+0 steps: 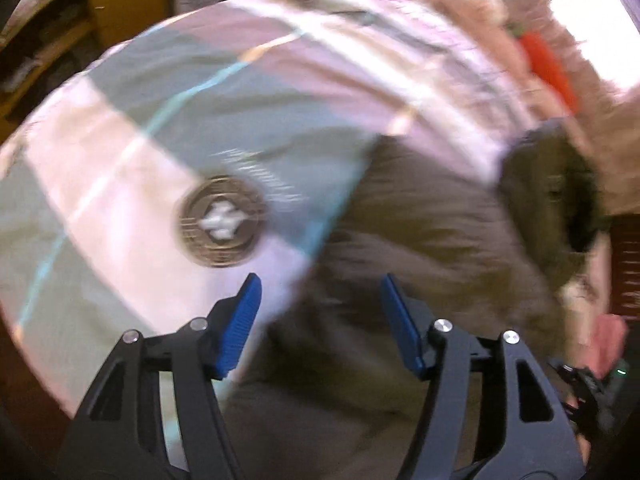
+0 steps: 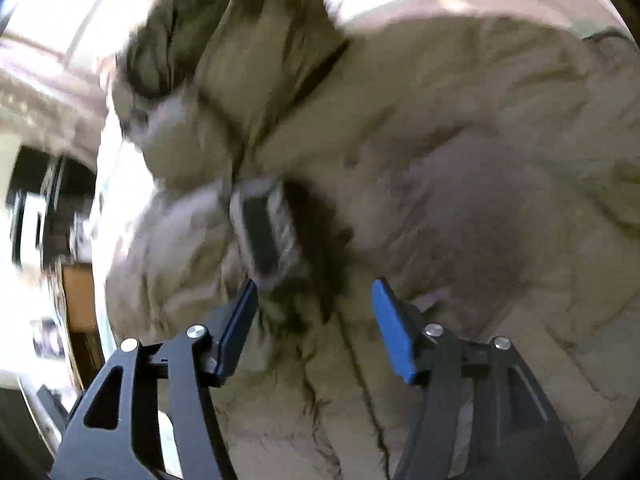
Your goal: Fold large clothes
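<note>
the coat (image 2: 440, 140) is a big khaki padded thing, matte and puffy with stitched seams, bunched in soft folds with a dark fuzzy hood trim (image 1: 556, 196) and a grey-edged dark patch (image 2: 266, 232), lying crumpled on the bedspread (image 1: 132, 128), which is smooth with pink, grey-green and white blocks, thin teal lines and a round badge print (image 1: 222, 222). my left gripper (image 1: 320, 292) hangs wide open over the coat's edge holding nothing, and my right gripper (image 2: 314, 296) is spread wide too, empty, just above the patch; both views are blurred.
</note>
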Motion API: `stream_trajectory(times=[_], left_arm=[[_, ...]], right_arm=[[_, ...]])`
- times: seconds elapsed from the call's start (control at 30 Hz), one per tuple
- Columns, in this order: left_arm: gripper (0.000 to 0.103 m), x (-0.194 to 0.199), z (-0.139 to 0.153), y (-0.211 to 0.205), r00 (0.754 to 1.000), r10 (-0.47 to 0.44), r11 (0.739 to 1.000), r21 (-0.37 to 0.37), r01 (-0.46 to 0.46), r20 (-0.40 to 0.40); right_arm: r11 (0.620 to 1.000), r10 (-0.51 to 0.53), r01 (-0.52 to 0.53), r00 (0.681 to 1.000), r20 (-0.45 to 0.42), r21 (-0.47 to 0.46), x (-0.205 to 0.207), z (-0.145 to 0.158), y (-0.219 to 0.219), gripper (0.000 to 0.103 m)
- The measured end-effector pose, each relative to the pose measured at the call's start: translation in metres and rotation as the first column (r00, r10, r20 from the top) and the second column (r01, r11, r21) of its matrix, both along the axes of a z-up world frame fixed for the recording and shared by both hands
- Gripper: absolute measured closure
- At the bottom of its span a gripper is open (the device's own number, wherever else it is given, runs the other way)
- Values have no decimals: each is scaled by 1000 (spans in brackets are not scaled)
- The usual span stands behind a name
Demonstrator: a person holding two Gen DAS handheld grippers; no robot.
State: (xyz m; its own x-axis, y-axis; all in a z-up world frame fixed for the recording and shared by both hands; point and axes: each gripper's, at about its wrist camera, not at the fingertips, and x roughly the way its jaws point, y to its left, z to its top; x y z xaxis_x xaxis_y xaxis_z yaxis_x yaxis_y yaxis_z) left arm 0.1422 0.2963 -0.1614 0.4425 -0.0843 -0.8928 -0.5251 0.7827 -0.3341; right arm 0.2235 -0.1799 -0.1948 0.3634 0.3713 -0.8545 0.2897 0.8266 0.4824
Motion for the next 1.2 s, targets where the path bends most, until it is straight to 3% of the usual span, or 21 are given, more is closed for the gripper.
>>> stream_trajectory(times=[0.1,0.2,0.3,0.4,0.5,0.57,0.6,0.67,0.7,0.77,0.83,0.93,0.97,1.0,1.07,1.13,1.2], left_arm=[[48,6,5,-26,994,-88,991,-95,94,72],[51,16,-7,-58,986,-160,975,-147,165,49],[51,30,-31,-74,985,-164,977,-145,155,-56],[51,31,-59,-73,980,-112,988,-124,93,-161],[54,28,-65,-65,980,-82,991,-117,61,-180],[48,27,-57,-66,982,-86,993,-91,71,-170],[37,28,-49,-69,984,-91,995,-63,82,-151],[28,26,-35,-75,989,-103,995,-6,103,-103],[28,27,-28,-78,988,-111,992,43,116,-104],[28,27,-31,-79,983,-112,989,78,125,-148],[28,27,-39,-78,976,-95,994,35,104,-195],[27,25,-30,-76,984,-96,995,-24,94,-152],[19,25,-22,-79,987,-103,995,-25,101,-121],[12,25,-8,-82,991,-106,994,-11,106,-77],[10,23,7,-90,993,-113,994,5,113,-30],[9,22,18,-99,989,-145,989,-2,145,-5],[9,23,20,-114,985,-175,985,-14,174,-9]], right_arm=[[992,69,-78,993,99,94,-1,12,11,48],[972,161,-175,982,98,159,4,6,37,56],[957,222,-224,975,31,184,4,-18,56,56],[978,194,-185,977,-88,97,4,-49,54,59],[975,138,-111,982,-131,191,8,-65,35,66],[971,127,-101,986,-109,216,9,-55,30,65],[970,127,-110,989,-70,215,11,-47,29,65],[974,137,-145,989,59,175,11,-24,30,57],[976,139,-150,987,79,156,7,-17,27,45],[985,155,-156,988,22,77,9,-21,33,39],[985,162,-159,986,-38,62,11,-26,28,39],[992,112,-112,994,13,64,7,-1,-11,39],[994,92,-94,995,33,58,4,8,-29,38],[998,47,-50,997,61,48,1,20,-57,31],[998,-50,46,995,82,53,-10,29,-110,22],[982,-174,169,983,60,84,-23,25,-172,21],[941,-318,314,948,16,130,-41,11,-235,21]])
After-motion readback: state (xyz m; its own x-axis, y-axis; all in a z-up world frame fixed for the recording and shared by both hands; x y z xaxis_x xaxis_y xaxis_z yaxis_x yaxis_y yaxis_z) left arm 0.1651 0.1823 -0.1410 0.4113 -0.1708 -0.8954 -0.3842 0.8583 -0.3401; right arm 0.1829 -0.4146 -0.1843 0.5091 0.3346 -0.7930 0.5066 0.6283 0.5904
